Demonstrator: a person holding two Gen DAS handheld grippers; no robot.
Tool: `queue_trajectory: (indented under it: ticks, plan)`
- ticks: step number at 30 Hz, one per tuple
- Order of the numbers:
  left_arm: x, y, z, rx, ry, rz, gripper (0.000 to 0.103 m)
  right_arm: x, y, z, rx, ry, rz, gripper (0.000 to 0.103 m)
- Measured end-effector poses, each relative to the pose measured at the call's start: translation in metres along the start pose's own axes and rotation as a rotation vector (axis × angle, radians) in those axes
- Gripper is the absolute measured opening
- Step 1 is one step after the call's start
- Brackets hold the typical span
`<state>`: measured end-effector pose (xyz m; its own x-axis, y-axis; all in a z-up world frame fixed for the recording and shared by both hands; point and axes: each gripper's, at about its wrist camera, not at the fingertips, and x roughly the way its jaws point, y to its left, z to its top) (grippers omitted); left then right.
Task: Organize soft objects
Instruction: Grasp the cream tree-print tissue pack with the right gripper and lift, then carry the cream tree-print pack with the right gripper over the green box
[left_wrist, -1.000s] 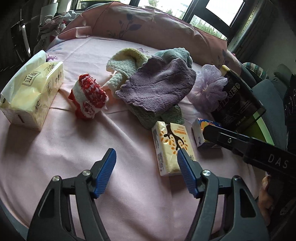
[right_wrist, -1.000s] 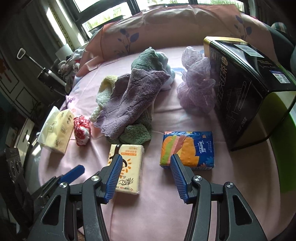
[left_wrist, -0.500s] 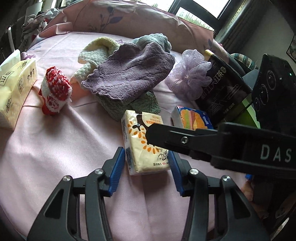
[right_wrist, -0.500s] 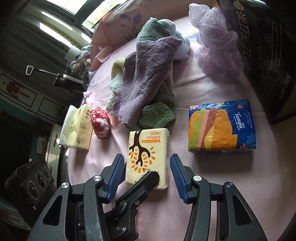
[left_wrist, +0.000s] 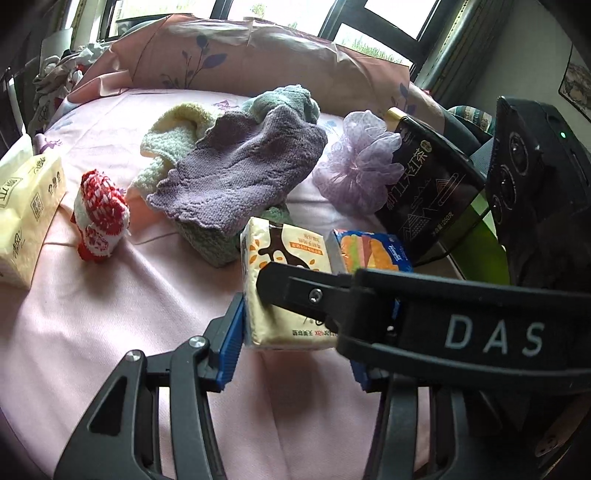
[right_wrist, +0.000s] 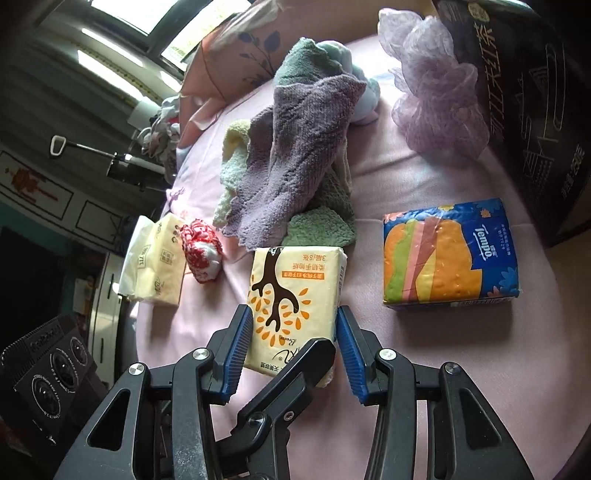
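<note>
Left wrist view: yellow tissue pack (left_wrist: 284, 251) flat on the pink sheet (left_wrist: 129, 314), in front of the towel heap (left_wrist: 243, 173) and just beside the blue Tempo pack (left_wrist: 373, 251). Left gripper (left_wrist: 295, 354) set around the near end of the yellow pack, its left blue pad (left_wrist: 232, 339) touching the pack's side. Other pad mostly hidden behind a black finger of the right gripper crossing in front, so cannot tell whether these jaws are clamped or merely resting against the wrap.

Right wrist view: same pack (right_wrist: 291, 280) between the jaws of the right gripper (right_wrist: 295, 347), one pad just beside each long edge. No dent or wrinkle in the wrap there, so judged parted and not yet squeezing. Left gripper's finger across the pack's near corner.

Handling, as a judgement:
- Light, so little force needed to lift.
- Soft and compressible, folded tissue under thin film, likely to bulge or crease under a hard pinch.
- Glossy wrap probably slippery, with some risk of sliding out between the pads if tilted.

Best taken across the narrow width, on the two long side faces near the middle of the length, pads flat and low against the sheet. Better held by one gripper than two at the same end, given the crossed fingers. Worth minding the Tempo pack (right_wrist: 447, 254) close on the right.
</note>
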<state>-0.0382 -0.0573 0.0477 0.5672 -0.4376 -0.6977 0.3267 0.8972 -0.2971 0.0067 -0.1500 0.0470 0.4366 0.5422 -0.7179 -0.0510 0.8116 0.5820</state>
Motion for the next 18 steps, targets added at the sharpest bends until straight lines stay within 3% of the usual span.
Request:
queue_trajectory:
  ticks: [7, 12, 18]
  plan:
    - [-0.03, -0.02, 0.017, 0.01, -0.138, -0.069, 0.046, -0.048, 0.008, 0.005, -0.041, -0.121, 0.045, 0.049]
    - [-0.05, -0.054, 0.031, 0.101, -0.221, -0.077, 0.046, -0.091, 0.014, 0.005, -0.104, -0.242, 0.039, 0.049]
    - [-0.054, -0.09, 0.04, 0.177, -0.264, -0.097, 0.046, -0.129, -0.007, 0.008, -0.072, -0.328, 0.07, 0.049]
